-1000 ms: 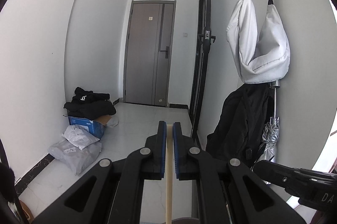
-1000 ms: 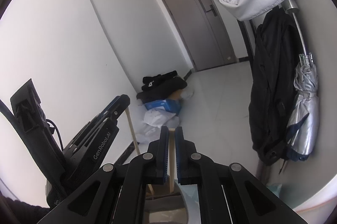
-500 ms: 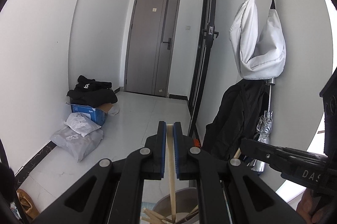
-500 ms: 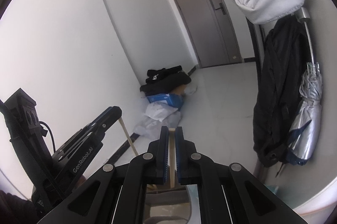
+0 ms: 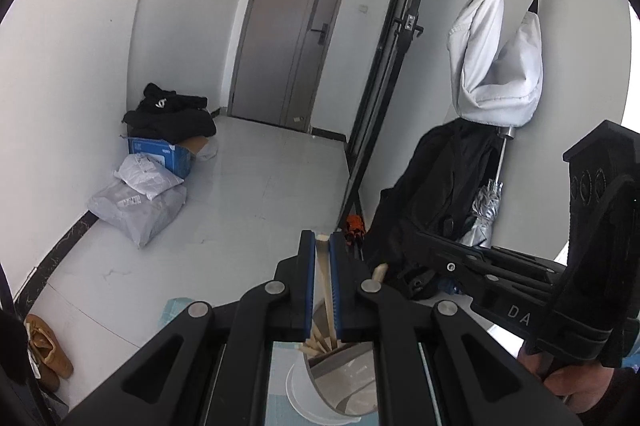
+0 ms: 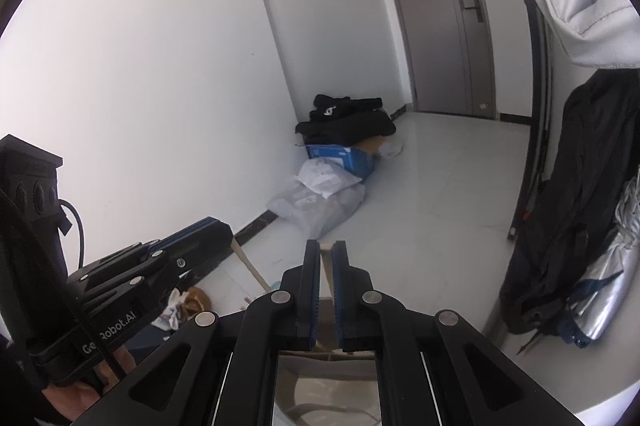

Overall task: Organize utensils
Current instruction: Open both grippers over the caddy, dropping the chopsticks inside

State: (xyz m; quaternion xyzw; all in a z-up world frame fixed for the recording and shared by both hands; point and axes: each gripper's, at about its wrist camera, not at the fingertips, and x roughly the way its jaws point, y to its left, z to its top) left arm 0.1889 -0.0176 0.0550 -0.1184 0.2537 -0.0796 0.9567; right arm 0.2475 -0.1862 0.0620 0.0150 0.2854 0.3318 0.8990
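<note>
My left gripper [image 5: 322, 242] is shut on a pale wooden stick [image 5: 325, 282] that slants down into a round white holder [image 5: 298, 386] below it, where several more wooden sticks [image 5: 316, 340] stand. My right gripper [image 6: 326, 250] is shut on another wooden stick [image 6: 328, 268] above the same holder [image 6: 304, 382]. In the left wrist view the right gripper [image 5: 472, 258] reaches in from the right, with a stick end [image 5: 378, 272] at its tip. In the right wrist view the left gripper [image 6: 200, 238] reaches in from the left, its stick [image 6: 250, 266] slanting down.
A hallway with a grey door [image 5: 296, 37] lies ahead. A blue box with black clothes and plastic bags [image 5: 140, 193] sits by the left wall. A black coat [image 5: 440, 193], a folded umbrella [image 5: 484, 209] and a white bag [image 5: 496, 65] hang at the right. Shoes [image 5: 44, 346] lie lower left.
Both grippers have tilted downward and the holder with its sticks has come into view under the left one. Each still grips its stick. The two grippers have drawn closer together.
</note>
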